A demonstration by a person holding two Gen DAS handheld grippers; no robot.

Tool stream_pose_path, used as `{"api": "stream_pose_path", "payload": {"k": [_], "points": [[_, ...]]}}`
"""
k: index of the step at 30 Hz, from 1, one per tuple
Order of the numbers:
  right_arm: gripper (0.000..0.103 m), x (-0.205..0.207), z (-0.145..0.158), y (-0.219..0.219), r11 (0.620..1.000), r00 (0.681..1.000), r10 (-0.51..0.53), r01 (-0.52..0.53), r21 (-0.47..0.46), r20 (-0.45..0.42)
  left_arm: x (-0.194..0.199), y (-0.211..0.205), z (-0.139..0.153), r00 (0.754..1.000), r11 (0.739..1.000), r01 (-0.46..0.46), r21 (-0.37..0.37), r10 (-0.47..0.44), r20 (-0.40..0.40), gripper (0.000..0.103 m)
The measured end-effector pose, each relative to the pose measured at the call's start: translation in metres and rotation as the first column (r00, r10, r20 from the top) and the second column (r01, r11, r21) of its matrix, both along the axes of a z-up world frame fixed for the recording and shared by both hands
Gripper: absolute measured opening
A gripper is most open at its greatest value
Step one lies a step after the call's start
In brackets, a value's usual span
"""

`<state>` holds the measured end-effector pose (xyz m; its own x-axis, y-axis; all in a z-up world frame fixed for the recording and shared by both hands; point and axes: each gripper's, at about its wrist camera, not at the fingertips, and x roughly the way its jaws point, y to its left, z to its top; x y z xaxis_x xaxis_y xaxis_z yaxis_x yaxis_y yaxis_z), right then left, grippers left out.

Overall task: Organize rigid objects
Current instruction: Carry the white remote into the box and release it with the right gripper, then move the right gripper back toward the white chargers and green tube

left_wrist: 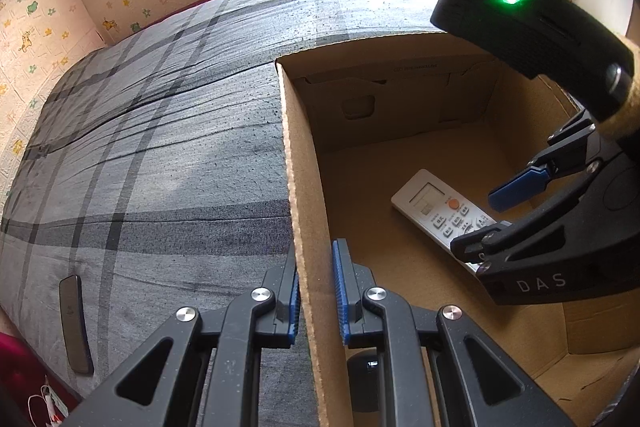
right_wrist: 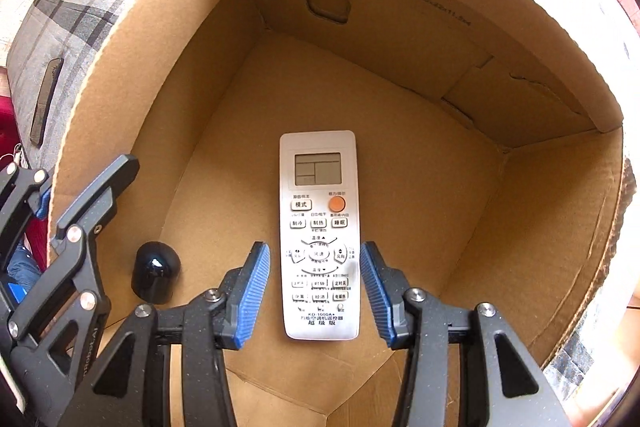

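Note:
An open cardboard box (left_wrist: 304, 187) (right_wrist: 168, 39) stands on a grey plaid bed. A white air-conditioner remote (right_wrist: 319, 235) (left_wrist: 436, 211) lies flat on the box floor, screen up. My right gripper (right_wrist: 315, 291) (left_wrist: 486, 223) is open inside the box, its blue pads (right_wrist: 252, 291) on either side of the remote's lower half, apart from it. My left gripper (left_wrist: 316, 299) is shut on the box's left wall, one pad outside and one inside. It also shows in the right wrist view (right_wrist: 44, 203) at the wall's rim. A small black glossy cylinder (right_wrist: 155, 273) stands in the box's near left corner.
A dark flat phone-like object (left_wrist: 74, 323) (right_wrist: 46, 101) lies on the bed (left_wrist: 160, 147) left of the box. A wall with cartoon stickers and a bright window are beyond the bed. A red item (left_wrist: 16, 359) sits at the bed's near left edge.

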<state>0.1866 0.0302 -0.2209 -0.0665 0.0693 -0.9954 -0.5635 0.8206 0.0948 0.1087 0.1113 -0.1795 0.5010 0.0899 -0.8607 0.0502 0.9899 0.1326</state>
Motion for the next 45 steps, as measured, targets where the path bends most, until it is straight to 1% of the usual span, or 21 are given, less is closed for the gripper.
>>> {"api": "stream_pose_path", "payload": {"k": [6, 10, 16, 18, 22, 24, 27, 28, 30, 33, 38, 42, 45], "points": [[0.051, -0.017, 0.027, -0.009, 1.0, 0.999, 0.019, -0.019, 0.006, 0.05, 0.0, 0.0, 0.0, 1.0, 1.0, 0.0, 0.001, 0.0, 0.001, 0.016], [0.051, -0.025, 0.045, -0.016, 0.999, 0.998, 0.024, -0.026, 0.024, 0.066, 0.0, 0.0, 0.001, 1.0, 1.0, 0.0, 0.002, 0.0, 0.0, 0.016], [0.059, -0.037, 0.074, -0.035, 0.999, 0.993, 0.037, -0.039, 0.022, 0.111, 0.0, 0.0, 0.001, 1.0, 1.0, 0.0, 0.005, 0.0, -0.001, 0.016], [0.068, -0.037, 0.083, -0.046, 0.999, 0.991, 0.032, -0.036, 0.026, 0.127, 0.0, -0.001, 0.001, 1.0, 1.0, 0.0, 0.006, 0.0, -0.002, 0.016], [0.079, -0.029, 0.101, -0.068, 1.0, 0.988, 0.001, -0.006, 0.029, 0.156, 0.0, -0.001, 0.002, 1.0, 1.0, 0.001, 0.008, -0.001, -0.002, 0.016], [0.088, -0.024, 0.107, -0.08, 0.999, 0.986, -0.024, 0.019, 0.033, 0.162, 0.0, -0.002, 0.002, 1.0, 1.0, 0.001, 0.009, -0.001, -0.002, 0.016], [0.097, -0.017, 0.113, -0.1, 0.998, 0.983, -0.064, 0.06, 0.028, 0.174, 0.0, -0.002, 0.002, 1.0, 1.0, 0.002, 0.011, -0.002, -0.002, 0.016], [0.097, -0.014, 0.115, -0.107, 0.997, 0.981, -0.077, 0.074, 0.027, 0.179, 0.0, -0.002, 0.002, 1.0, 1.0, 0.002, 0.012, -0.002, -0.003, 0.016], [0.101, -0.009, 0.115, -0.123, 0.994, 0.978, -0.107, 0.105, 0.026, 0.179, 0.0, -0.003, 0.002, 1.0, 1.0, 0.002, 0.014, -0.002, -0.004, 0.016], [0.103, 0.0, 0.112, -0.147, 0.988, 0.971, -0.153, 0.151, 0.024, 0.183, 0.0, -0.003, 0.002, 1.0, 1.0, 0.002, 0.015, -0.002, -0.005, 0.016], [0.103, 0.012, 0.092, -0.187, 0.971, 0.957, -0.234, 0.24, -0.013, 0.173, 0.0, -0.005, 0.002, 1.0, 1.0, 0.002, 0.02, -0.002, -0.007, 0.016], [0.103, 0.019, 0.072, -0.215, 0.948, 0.938, -0.307, 0.317, -0.037, 0.163, 0.001, -0.006, 0.002, 1.0, 1.0, 0.003, 0.026, -0.003, -0.008, 0.016], [0.103, 0.022, 0.057, -0.231, 0.933, 0.926, -0.345, 0.356, -0.051, 0.151, 0.001, -0.005, 0.002, 1.0, 1.0, 0.003, 0.025, -0.003, -0.009, 0.016]]}}
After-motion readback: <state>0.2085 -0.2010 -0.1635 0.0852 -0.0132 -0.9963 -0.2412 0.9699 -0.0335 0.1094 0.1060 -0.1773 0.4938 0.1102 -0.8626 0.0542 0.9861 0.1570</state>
